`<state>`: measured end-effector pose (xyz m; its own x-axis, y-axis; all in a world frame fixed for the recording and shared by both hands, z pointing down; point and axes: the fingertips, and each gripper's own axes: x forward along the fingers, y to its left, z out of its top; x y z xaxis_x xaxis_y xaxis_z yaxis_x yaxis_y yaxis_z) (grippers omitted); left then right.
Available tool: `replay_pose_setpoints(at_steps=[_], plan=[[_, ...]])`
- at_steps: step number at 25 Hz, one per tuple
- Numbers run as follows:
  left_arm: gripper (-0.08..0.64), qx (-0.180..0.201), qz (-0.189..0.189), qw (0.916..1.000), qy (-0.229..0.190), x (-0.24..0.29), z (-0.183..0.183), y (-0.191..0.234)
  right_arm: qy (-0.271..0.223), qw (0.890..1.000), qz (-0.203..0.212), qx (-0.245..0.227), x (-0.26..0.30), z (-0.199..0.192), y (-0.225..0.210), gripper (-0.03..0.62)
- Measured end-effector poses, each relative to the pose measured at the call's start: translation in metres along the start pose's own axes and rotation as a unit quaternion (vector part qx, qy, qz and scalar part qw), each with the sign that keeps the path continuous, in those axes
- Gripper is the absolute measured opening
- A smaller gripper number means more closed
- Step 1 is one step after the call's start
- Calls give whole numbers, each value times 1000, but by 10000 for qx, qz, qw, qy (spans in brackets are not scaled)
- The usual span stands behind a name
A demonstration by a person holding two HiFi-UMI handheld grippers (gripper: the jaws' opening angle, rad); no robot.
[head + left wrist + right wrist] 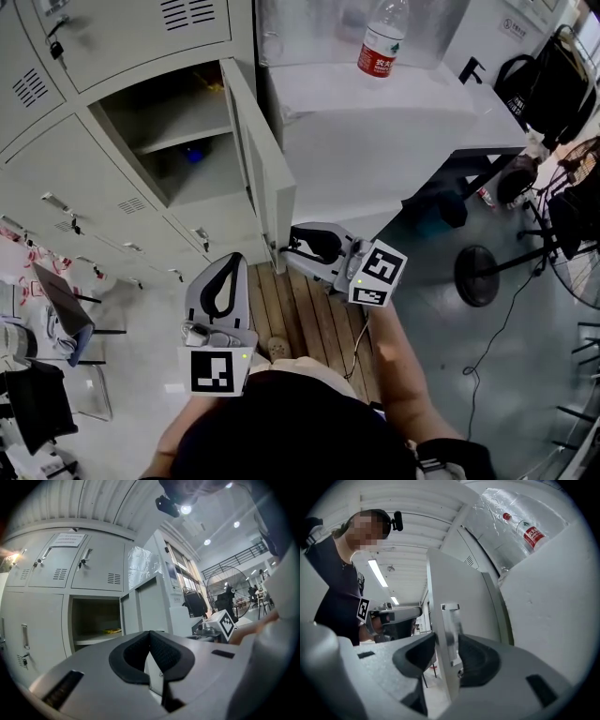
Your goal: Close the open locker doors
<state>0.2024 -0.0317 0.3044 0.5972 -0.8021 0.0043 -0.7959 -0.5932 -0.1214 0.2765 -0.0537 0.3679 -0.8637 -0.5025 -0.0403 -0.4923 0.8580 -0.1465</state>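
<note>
The open locker door (255,155) stands swung out from the grey lockers (84,178), edge-on to the person, beside a white bench (375,122) that carries a water bottle (382,37); behind the door its compartment (178,141) is open, with a small yellow object (112,631) lying on the shelf (96,638). The right claw (302,246) is at the door's lower free edge, held level; its jaws are wide and straddle the door (440,588), with the shiny metal handle (451,630) between them; the pads look close to the panel, but whether they press on it is hard to tell. The left claw (234,258) hangs apart from the door, in front of the lockers; its jaws are narrow, tips together, with nothing between them (150,633).
</note>
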Motion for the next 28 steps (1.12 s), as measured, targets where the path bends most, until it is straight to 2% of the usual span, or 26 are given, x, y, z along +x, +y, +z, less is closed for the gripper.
replay_pose_setpoints(at_steps=[12,28], plan=[[2,-43,188,9998,-6,-14,-3,13,25,9996,178,-226,32,-3,18,141],[2,-164,759,9970,6,-49,-4,39,-3,9992,299,-275,68,-6,32,141]])
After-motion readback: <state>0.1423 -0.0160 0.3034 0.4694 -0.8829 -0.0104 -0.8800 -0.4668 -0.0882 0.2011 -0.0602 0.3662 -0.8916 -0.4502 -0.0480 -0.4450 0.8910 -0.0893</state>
